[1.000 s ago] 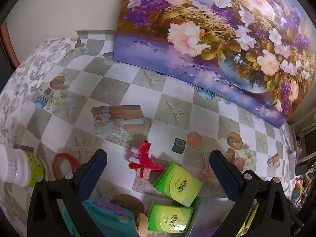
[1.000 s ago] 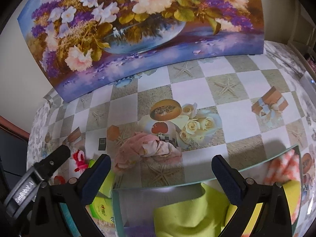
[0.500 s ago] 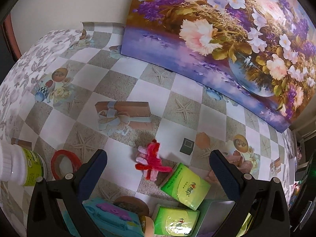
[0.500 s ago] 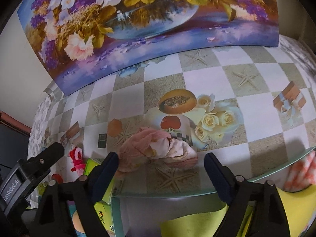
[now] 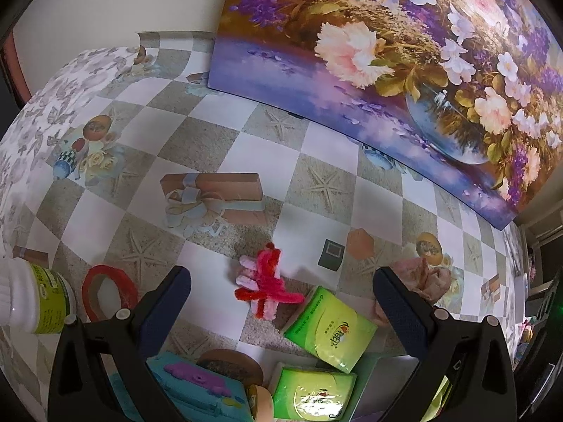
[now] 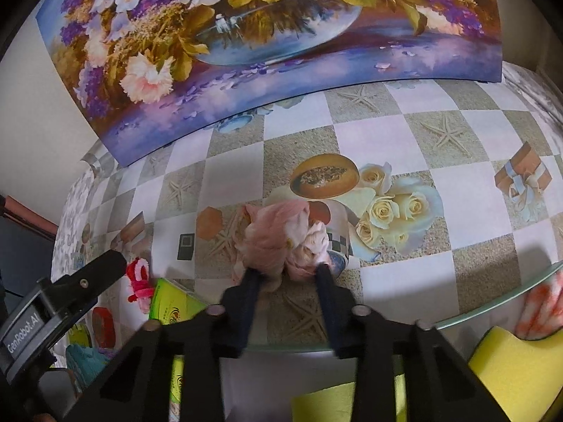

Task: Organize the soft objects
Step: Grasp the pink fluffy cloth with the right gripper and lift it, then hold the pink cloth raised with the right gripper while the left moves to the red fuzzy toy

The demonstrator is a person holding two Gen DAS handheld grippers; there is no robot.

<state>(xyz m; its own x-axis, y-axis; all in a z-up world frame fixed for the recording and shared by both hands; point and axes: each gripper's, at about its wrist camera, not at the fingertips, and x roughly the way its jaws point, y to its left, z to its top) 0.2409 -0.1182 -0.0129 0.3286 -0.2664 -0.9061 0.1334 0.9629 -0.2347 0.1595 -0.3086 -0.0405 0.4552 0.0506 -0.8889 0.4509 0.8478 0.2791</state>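
A crumpled pink cloth (image 6: 281,239) lies on the checkered tablecloth; it also shows in the left wrist view (image 5: 418,276). My right gripper (image 6: 286,274) is at its near edge, fingers narrowed and pressing on both sides of it. My left gripper (image 5: 281,292) is wide open and empty, hovering over a red-and-pink pipe-cleaner bundle (image 5: 264,283) and two green tissue packs (image 5: 330,327). A clear bin (image 6: 492,302) near me holds a yellow sponge (image 6: 517,362) and an orange-and-white cloth (image 6: 542,306).
A flower painting (image 6: 246,35) stands along the back of the table. A white bottle (image 5: 31,299), a red tape ring (image 5: 105,292) and a teal case (image 5: 190,390) sit at the near left. The left gripper's body (image 6: 59,309) shows left in the right wrist view.
My right gripper moved forward to the pink cloth and its fingers closed in from wide open onto it. The left gripper drifted slightly and stayed open.
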